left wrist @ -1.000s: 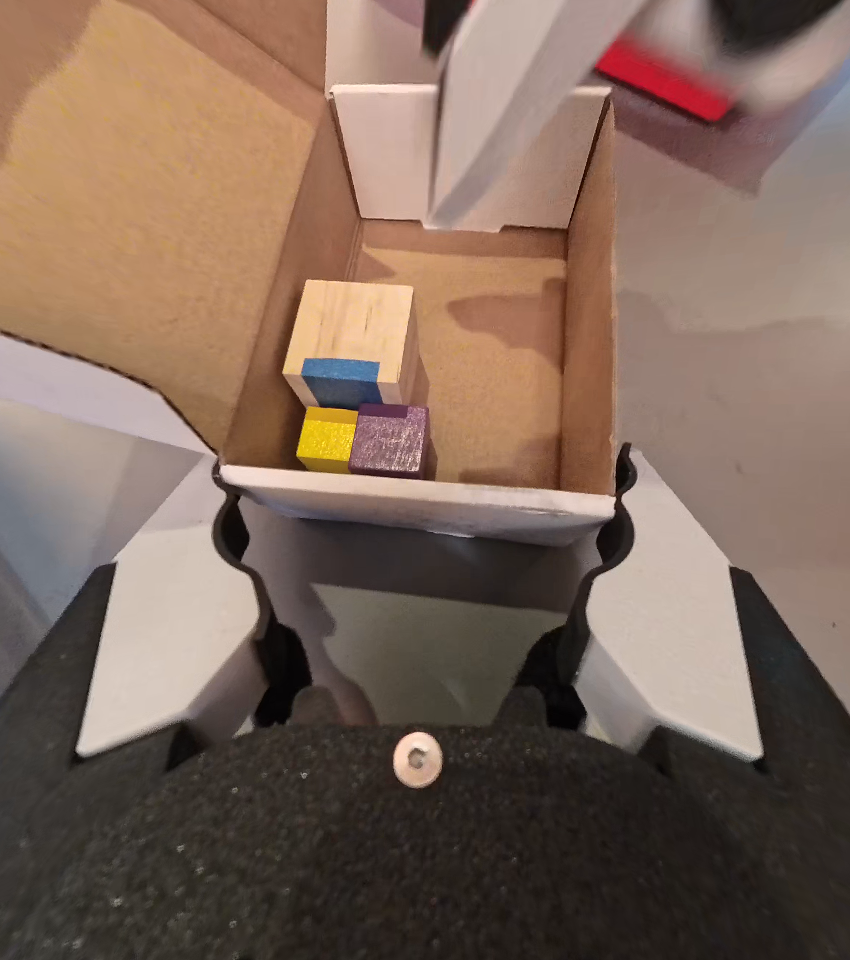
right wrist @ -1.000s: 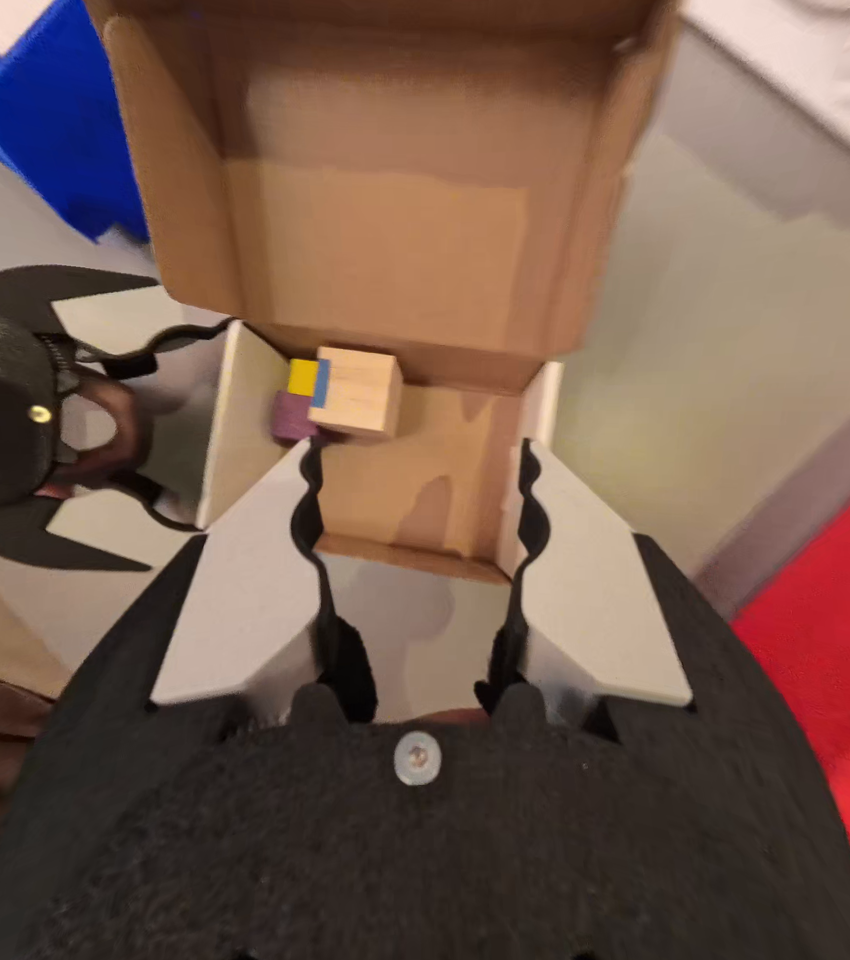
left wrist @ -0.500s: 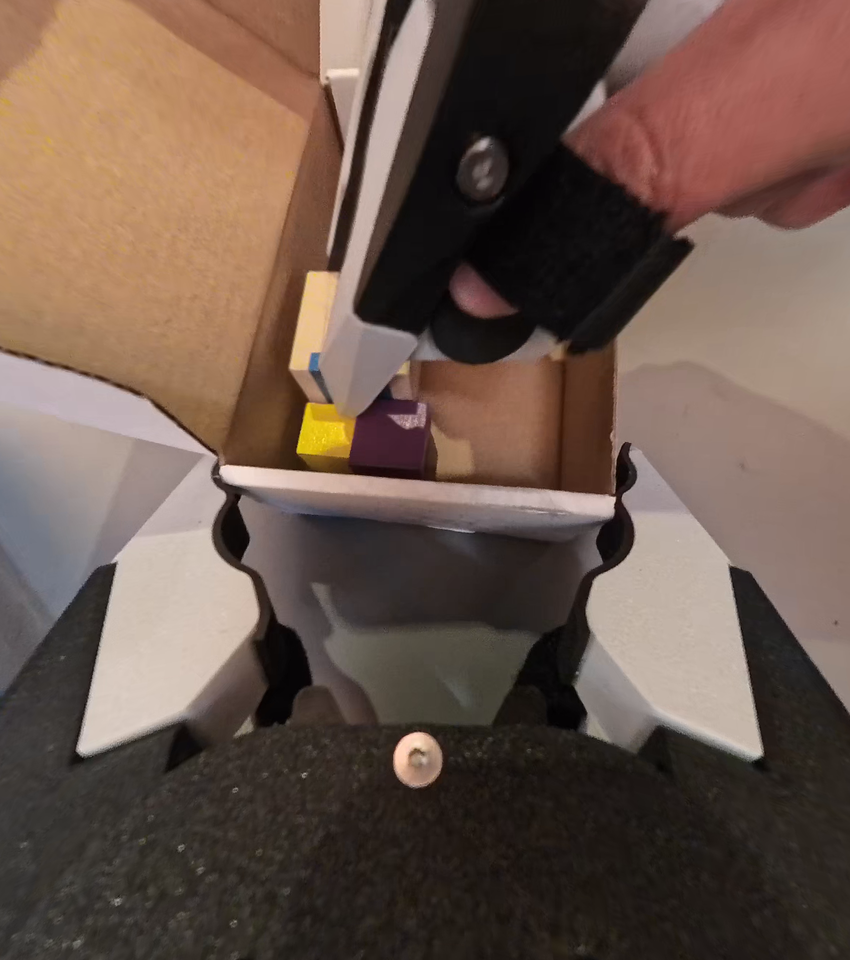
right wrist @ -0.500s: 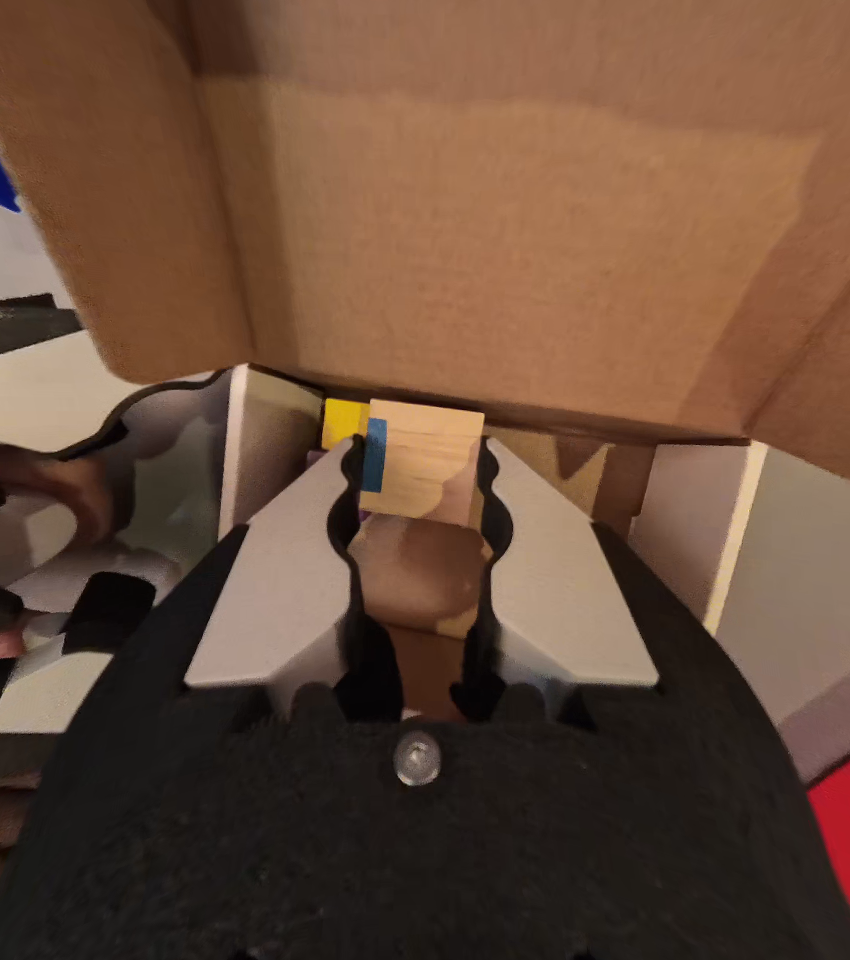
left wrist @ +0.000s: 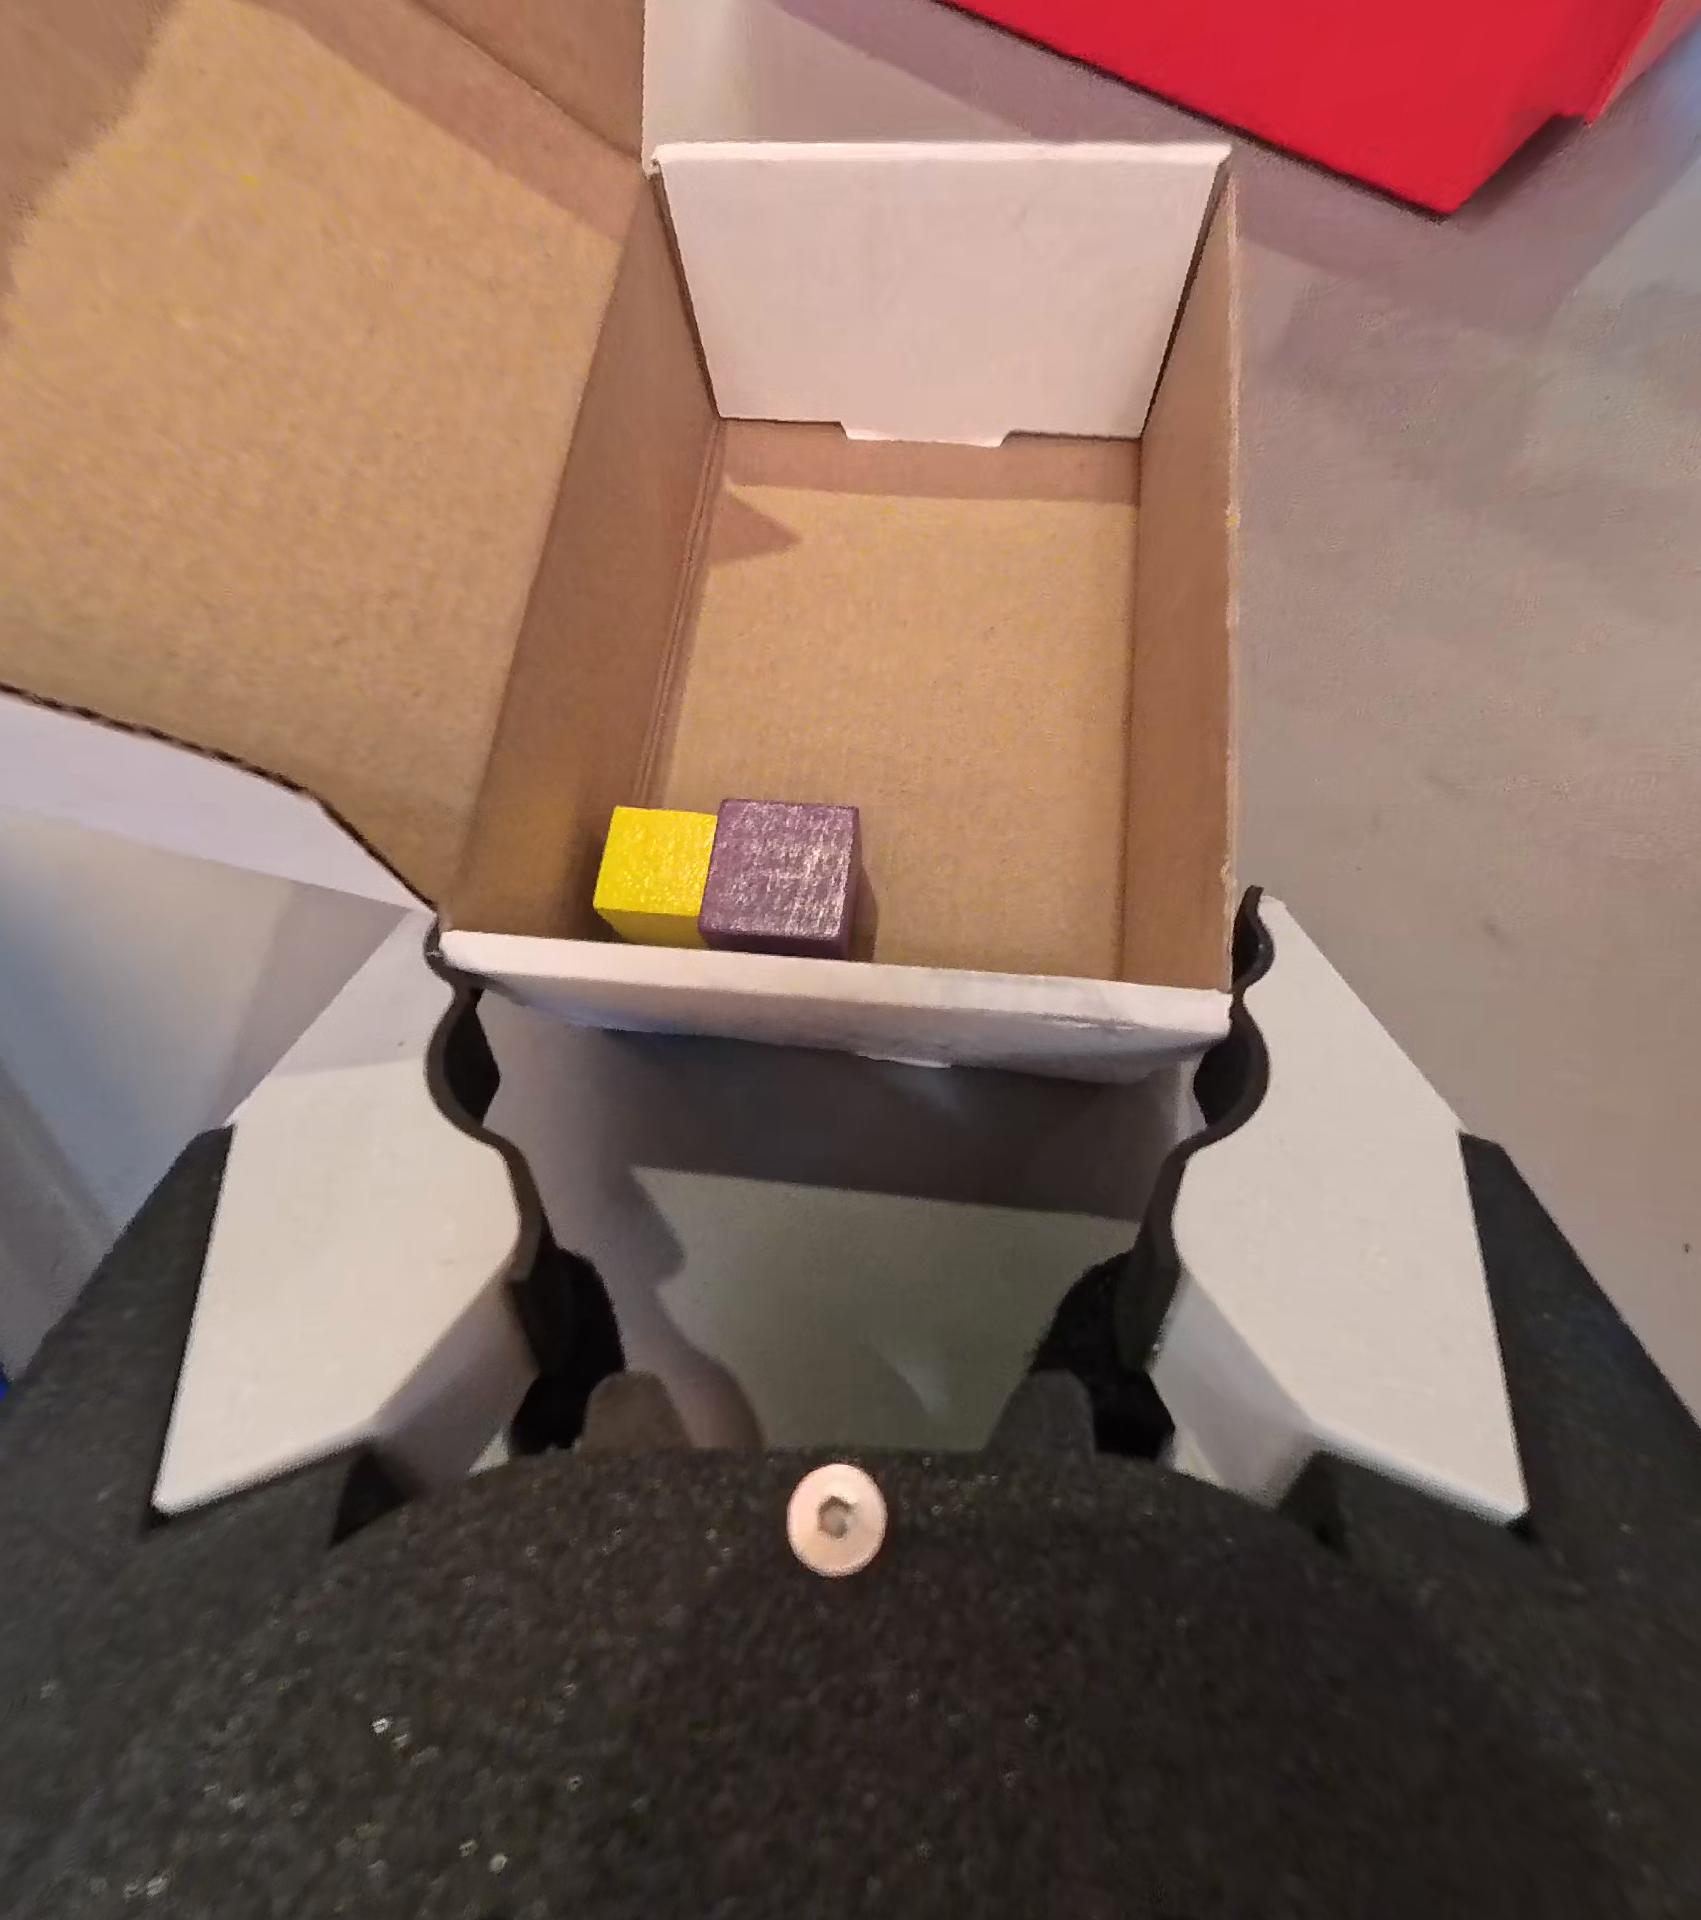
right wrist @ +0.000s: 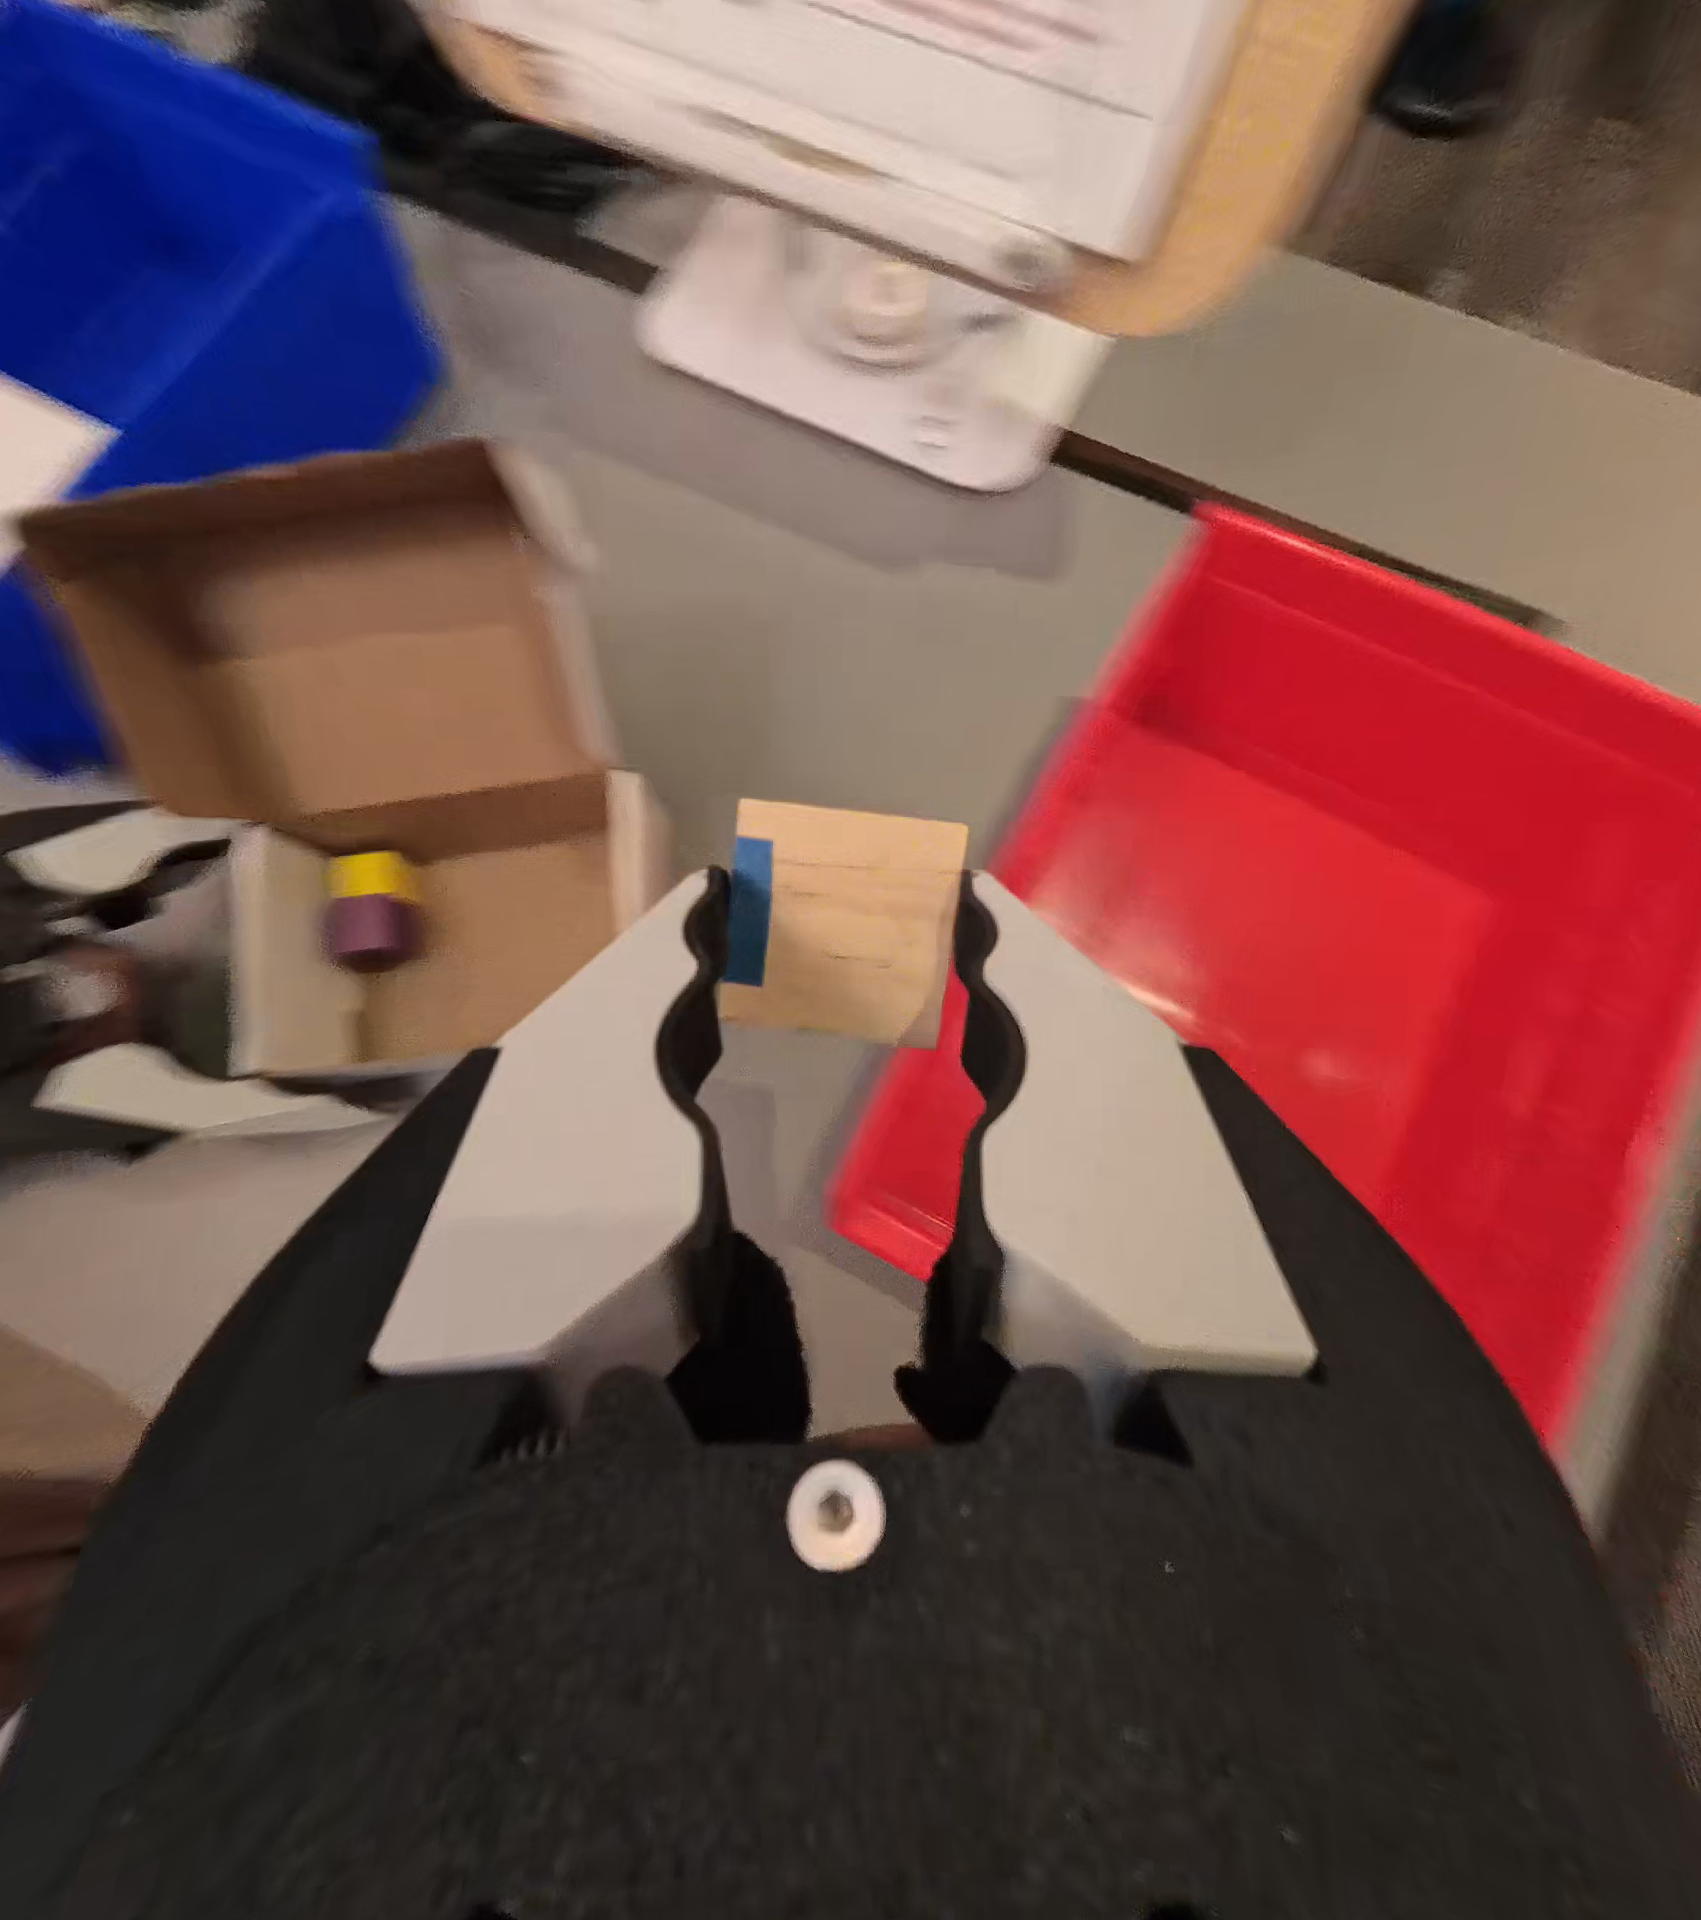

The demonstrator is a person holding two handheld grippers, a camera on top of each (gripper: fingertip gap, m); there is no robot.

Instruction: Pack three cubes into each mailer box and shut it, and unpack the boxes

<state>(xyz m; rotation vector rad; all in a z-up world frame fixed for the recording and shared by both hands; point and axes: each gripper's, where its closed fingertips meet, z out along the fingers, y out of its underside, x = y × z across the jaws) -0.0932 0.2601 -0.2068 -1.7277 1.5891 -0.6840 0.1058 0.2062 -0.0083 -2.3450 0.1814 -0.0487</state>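
The open mailer box (left wrist: 825,1008) sits on the grey table with its lid (left wrist: 254,416) folded back to the left. A yellow cube (left wrist: 654,878) and a purple cube (left wrist: 784,878) sit side by side against its near wall. My left gripper (left wrist: 841,935) straddles that near end, fingertips pressed on both corners. My right gripper (right wrist: 841,883) is shut on a wooden cube with a blue patch (right wrist: 856,925), held in the air right of the box (right wrist: 274,935), beside the red bin. The right wrist view is blurred.
A red bin (right wrist: 1345,935) stands to the right of the box; its corner also shows in the left wrist view (left wrist: 1345,83). A blue bin (right wrist: 98,260) stands at the back left. A white device (right wrist: 877,343) and a labelled carton (right wrist: 929,104) are at the back.
My right gripper went down into the box, closed on the wooden cube and lifted it out to the right, toward the red bin. The left gripper and the box stayed still.
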